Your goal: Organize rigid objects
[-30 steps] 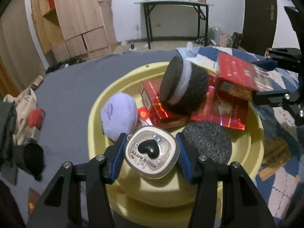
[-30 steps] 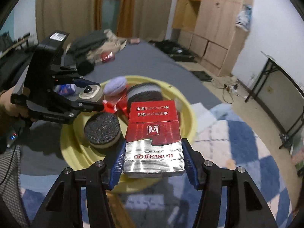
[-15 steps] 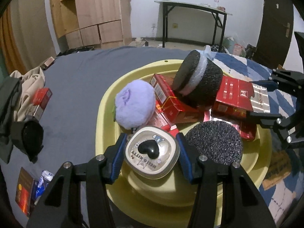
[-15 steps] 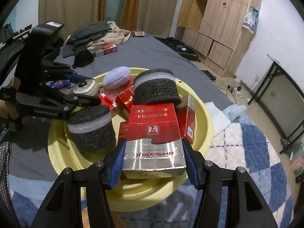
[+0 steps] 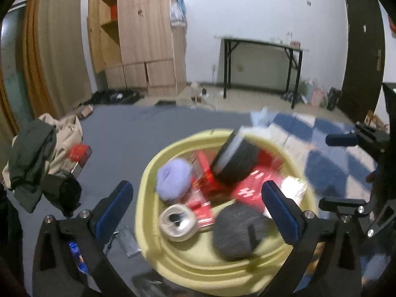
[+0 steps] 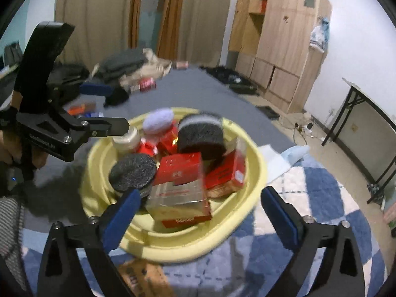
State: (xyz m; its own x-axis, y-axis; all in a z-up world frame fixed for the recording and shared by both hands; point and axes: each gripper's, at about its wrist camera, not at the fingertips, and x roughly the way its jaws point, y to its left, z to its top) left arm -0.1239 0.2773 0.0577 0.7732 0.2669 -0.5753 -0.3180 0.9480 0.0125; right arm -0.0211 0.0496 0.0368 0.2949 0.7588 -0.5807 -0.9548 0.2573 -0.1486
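left wrist view: the yellow basin (image 5: 148, 225) sits on a grey bedcover (image 5: 118, 133), and the picture is blurred by motion. inside it lie a lilac puff (image 5: 174, 182), a round cream tin (image 5: 178, 222) with a dark heart on its lid, a flat black foam disc (image 5: 238, 230), a black foam cylinder (image 5: 236, 159) tipped on its side with a white band, and red cigarette packs (image 5: 247, 190) under and beside the cylinder. the left gripper (image 5: 198, 208) has just been opening; its blue pads stand wide apart, one outside the basin's left rim, one over the packs, and neither touches the tin that lies between them. the tin rests in the basin. this view alone shows a heap of clothes (image 5: 37, 153) with a red box (image 5: 79, 152) on the bedcover, a black-legged table (image 5: 262, 49) against the wall, and a dark door (image 5: 361, 49). the right gripper shows at the right edge.

right wrist view: the same basin (image 6: 257, 173) lies partly on a blue and white checked blanket (image 6: 321, 198). a red and silver cigarette pack (image 6: 180, 185) lies tilted on top of the pile near the front rim, with the foam disc (image 6: 133, 172) to its left and the banded cylinder (image 6: 201, 136) behind. the right gripper (image 6: 198, 212) has just been opening too; its pads are spread wide, clear of the pack, pointing down toward the basin. only here is a hand (image 6: 12, 146) seen, holding the left gripper (image 6: 109, 109) over the basin's far left side above the tin (image 6: 126, 138). curtains (image 6: 99, 12) and a wooden wardrobe (image 6: 279, 37) stand behind.
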